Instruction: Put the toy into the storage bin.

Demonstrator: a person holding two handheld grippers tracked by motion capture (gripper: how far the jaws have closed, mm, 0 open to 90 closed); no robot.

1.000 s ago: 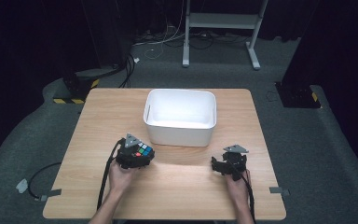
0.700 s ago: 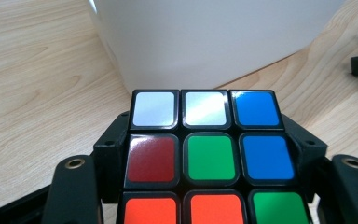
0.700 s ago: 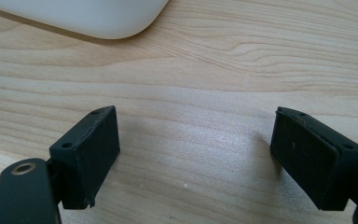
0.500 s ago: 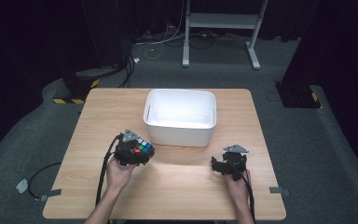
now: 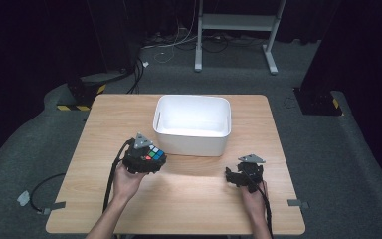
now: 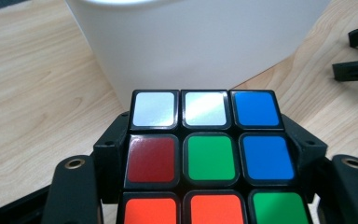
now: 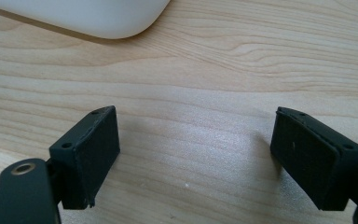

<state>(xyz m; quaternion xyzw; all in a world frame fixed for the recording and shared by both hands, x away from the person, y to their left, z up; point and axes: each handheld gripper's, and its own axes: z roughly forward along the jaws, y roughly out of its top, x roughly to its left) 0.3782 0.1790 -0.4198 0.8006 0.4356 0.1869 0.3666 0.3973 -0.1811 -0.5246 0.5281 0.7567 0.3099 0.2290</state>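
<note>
Pale wood table (image 5: 189,199) under a dark room, seen from above. At the left, the left gripper (image 5: 148,160) holds a colour cube (image 5: 154,154) clamped between its jaws. Over the last second the cube has come up off the wood and a little nearer the white bin (image 5: 193,124) — it now hangs just in front of the bin's near wall, close to its left corner. The left gripper view has the cube's (image 6: 205,154) white, blue, green, red and orange squares close up, with the bin (image 6: 196,42) right behind. At the right, the right gripper (image 5: 239,175) rests low on the table, jaws wide and empty — unmoved. The lift looks like the start of carrying the cube into the bin.
</note>
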